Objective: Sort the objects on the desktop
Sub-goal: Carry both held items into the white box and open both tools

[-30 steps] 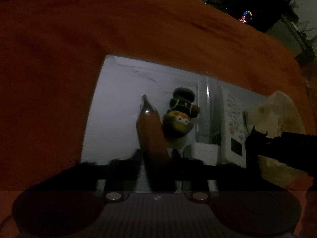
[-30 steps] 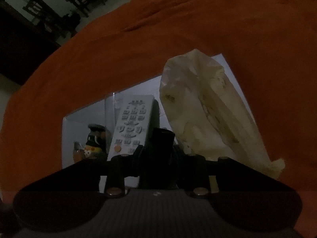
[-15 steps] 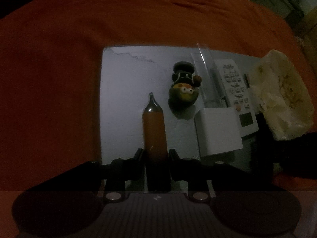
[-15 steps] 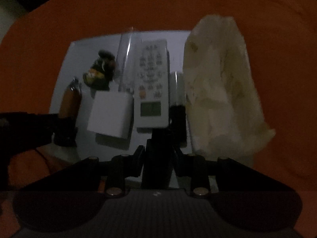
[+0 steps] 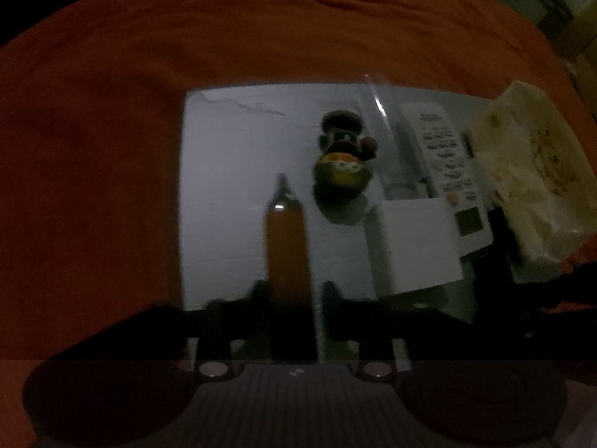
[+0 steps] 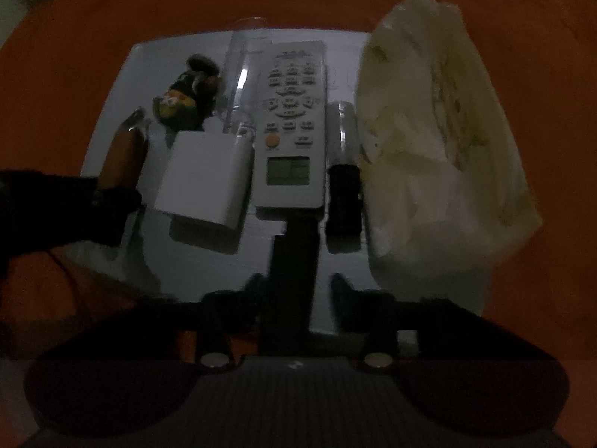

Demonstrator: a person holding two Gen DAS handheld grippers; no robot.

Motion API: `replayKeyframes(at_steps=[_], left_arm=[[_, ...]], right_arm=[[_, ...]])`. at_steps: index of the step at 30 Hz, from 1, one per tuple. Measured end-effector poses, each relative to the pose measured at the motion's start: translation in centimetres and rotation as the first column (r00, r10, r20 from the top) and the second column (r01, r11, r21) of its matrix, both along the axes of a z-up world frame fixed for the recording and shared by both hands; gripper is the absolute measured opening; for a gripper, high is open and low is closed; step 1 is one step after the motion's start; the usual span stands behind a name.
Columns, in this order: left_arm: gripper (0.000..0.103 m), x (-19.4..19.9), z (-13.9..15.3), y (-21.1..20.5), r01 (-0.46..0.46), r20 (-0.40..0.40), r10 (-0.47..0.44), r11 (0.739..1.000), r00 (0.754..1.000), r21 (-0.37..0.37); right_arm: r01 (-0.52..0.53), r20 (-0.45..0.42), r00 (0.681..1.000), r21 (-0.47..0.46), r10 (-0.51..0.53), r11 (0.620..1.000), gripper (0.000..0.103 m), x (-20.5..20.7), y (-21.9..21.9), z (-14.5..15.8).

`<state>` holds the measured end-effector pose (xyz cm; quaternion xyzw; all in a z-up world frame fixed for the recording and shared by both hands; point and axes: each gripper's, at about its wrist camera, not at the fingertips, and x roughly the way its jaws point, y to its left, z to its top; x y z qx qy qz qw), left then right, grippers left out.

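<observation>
**Two hand-held grippers over the white mat**

The white mat (image 5: pixel 231 194) lies on the orange-covered surface (image 5: pixel 93 149). The crumpled bag (image 6: pixel 440 142) and remote (image 6: pixel 293 119) show fully only in the right view. Left hand-held gripper (image 5: pixel 291 295) clamps the orange tube (image 5: pixel 286 239); right hand-held gripper (image 6: pixel 293 291) grips a dark object (image 6: pixel 294 257).

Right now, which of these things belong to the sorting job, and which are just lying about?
Job items, all on the white mat:
orange tube in the left gripper
toy figure
white box
remote
black cylinder
clear case
tissue pack

Just lying about:
orange cloth
</observation>
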<state>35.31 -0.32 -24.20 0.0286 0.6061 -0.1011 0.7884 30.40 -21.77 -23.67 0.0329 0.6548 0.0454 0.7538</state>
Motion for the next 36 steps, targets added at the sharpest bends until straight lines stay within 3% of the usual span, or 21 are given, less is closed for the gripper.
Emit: replayKeyframes(at_steps=[6,11,18,24,29,36], left_arm=[[0.021,-0.5,1.5,0.2,0.006,0.035,-0.007,1.0,0.999,0.019],[0.021,-1.7,6.0,1.0,0.027,0.086,-0.027,1.0,0.996,-0.003],[0.021,-5.6,11.2,2.5,0.026,0.113,-0.015,0.995,0.993,-0.101],[0.021,-12.0,14.9,2.8,0.08,0.118,-0.057,0.977,0.991,-0.196],[0.021,-17.2,14.9,1.2,0.13,0.115,-0.109,0.97,0.987,-0.205],[0.021,-22.8,11.3,-1.0,0.109,0.094,-0.094,0.979,0.991,-0.17]], right_arm=[[-0.017,0.024,1.0,0.009,0.016,1.0,0.028,0.0,0.3,2.2],[-0.02,0.069,0.997,0.061,0.016,0.998,0.028,-0.3,-0.2,6.3],[-0.019,0.114,0.993,0.133,0.004,0.991,0.028,-3.0,0.0,10.5],[-0.05,0.103,0.994,0.215,0.029,0.975,0.028,-7.9,-0.2,13.4],[-0.062,0.054,0.997,0.236,0.051,0.97,0.028,-12.6,-0.1,12.8],[0.011,-0.077,0.997,0.258,0.009,0.966,0.028,-17.2,0.4,7.4]])
